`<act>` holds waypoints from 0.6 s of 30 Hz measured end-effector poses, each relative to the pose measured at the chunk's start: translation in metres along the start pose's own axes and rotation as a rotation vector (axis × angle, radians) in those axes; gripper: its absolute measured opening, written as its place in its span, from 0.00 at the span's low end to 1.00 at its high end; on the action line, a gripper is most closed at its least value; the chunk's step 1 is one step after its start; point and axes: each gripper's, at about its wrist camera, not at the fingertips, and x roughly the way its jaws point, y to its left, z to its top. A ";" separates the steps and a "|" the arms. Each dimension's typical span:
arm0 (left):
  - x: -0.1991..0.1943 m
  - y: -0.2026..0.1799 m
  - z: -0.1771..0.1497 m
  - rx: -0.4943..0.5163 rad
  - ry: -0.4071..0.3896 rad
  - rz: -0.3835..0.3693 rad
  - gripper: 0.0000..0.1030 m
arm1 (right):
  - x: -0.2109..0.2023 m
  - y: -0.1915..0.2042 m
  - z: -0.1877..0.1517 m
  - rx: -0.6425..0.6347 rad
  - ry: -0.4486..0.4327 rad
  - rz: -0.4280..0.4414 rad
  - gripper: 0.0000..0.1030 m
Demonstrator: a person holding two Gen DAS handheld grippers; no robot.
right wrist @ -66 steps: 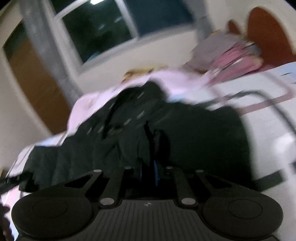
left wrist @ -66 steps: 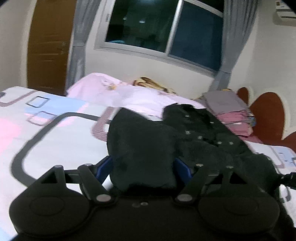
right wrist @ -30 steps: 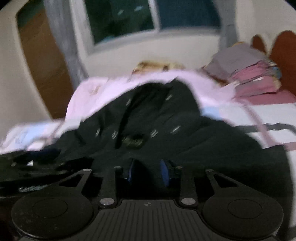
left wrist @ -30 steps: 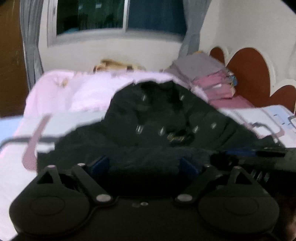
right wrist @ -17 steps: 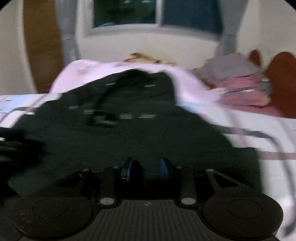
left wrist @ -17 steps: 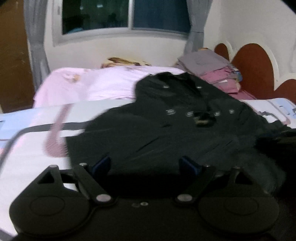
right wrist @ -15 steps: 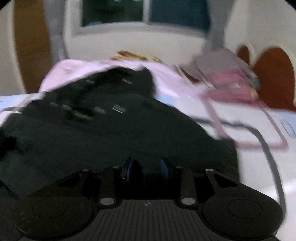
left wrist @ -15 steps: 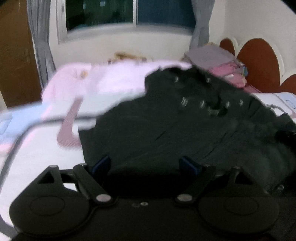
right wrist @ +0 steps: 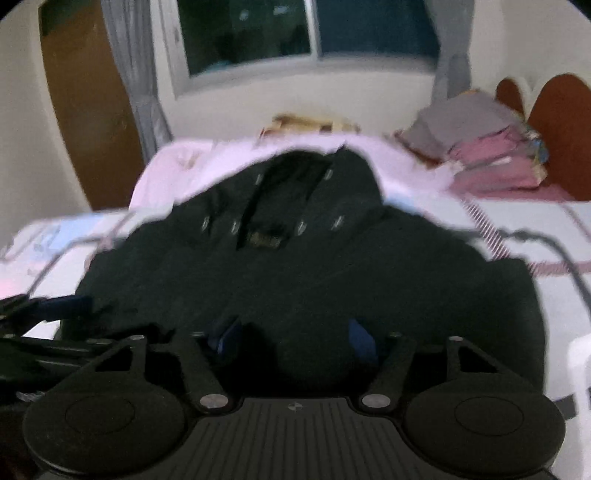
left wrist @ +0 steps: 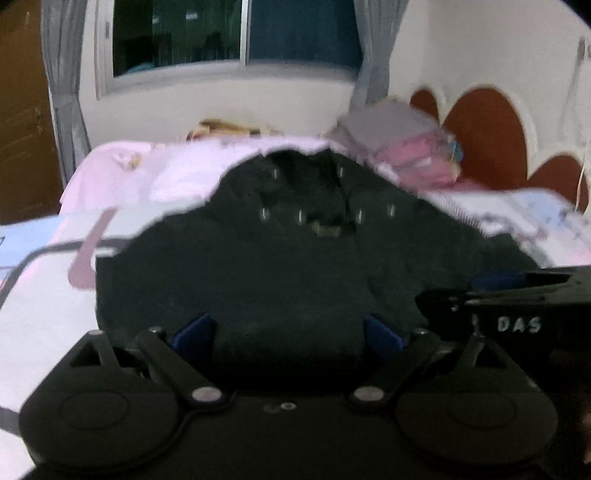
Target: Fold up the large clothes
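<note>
Left wrist view: we see the black garment (left wrist: 288, 258) spread across the bed (left wrist: 33, 295), its collar end toward the far edge, where it overlaps the pink blanket (left wrist: 155, 173), and its broad near hem reaching right up to our left gripper (left wrist: 288, 332). The blue fingertips (left wrist: 194, 330) stand wide apart with dark cloth lying between them; we cannot tell whether the fabric is touched by the pads or merely lies under them. Small pale buttons run in rows below the collar, and a small label sits at mid-chest. At the right edge of this view the right gripper (left wrist: 491, 282) comes in sideways over the garment's right side, white lettering on its body.

In the right wrist view the same garment (right wrist: 314, 266) fills the middle of the bed (right wrist: 576, 236), collar away from us, its right side ending near the dark line printed on the sheet. Here the right gripper (right wrist: 295, 339) also has its fingers spread, cloth bunched between them. The left gripper (right wrist: 55, 306) shows at the left edge, low over the garment's left corner.

Toward the headboard (left wrist: 484, 129) at the bed's far right corner lies a stack of folded clothes (left wrist: 406, 147), grey on top and pink beneath. Behind the bed are a window (left wrist: 236, 33) with grey curtains (left wrist: 62, 81) and a wooden door (right wrist: 88, 103). Both views are blurred.
</note>
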 end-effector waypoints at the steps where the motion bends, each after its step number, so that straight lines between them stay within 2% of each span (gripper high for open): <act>1: 0.003 0.002 -0.006 0.009 0.016 0.015 0.90 | 0.003 -0.001 -0.005 -0.009 0.014 0.004 0.61; 3: 0.008 0.012 -0.016 -0.008 0.038 0.040 0.90 | 0.004 -0.007 -0.014 -0.066 0.011 -0.027 0.61; 5: 0.006 0.032 -0.025 -0.068 0.049 0.034 0.90 | -0.003 -0.024 -0.020 -0.075 -0.015 -0.112 0.61; 8: 0.002 0.048 -0.028 -0.041 0.058 0.054 0.91 | -0.010 -0.075 -0.027 0.030 -0.015 -0.206 0.61; 10: 0.006 0.046 -0.028 -0.031 0.073 0.061 0.93 | -0.007 -0.091 -0.026 0.054 0.019 -0.174 0.61; 13: 0.011 0.043 -0.022 -0.020 0.093 0.068 0.96 | -0.002 -0.085 -0.015 -0.008 0.059 -0.179 0.61; 15: 0.007 0.045 -0.016 -0.017 0.105 0.062 0.94 | -0.004 -0.086 -0.009 -0.021 0.078 -0.176 0.61; 16: 0.001 0.047 -0.009 -0.012 0.101 0.061 0.88 | -0.010 -0.086 -0.006 -0.016 0.061 -0.179 0.61; 18: -0.015 0.053 0.012 0.005 0.035 0.071 0.86 | -0.028 -0.082 0.012 -0.014 -0.018 -0.146 0.61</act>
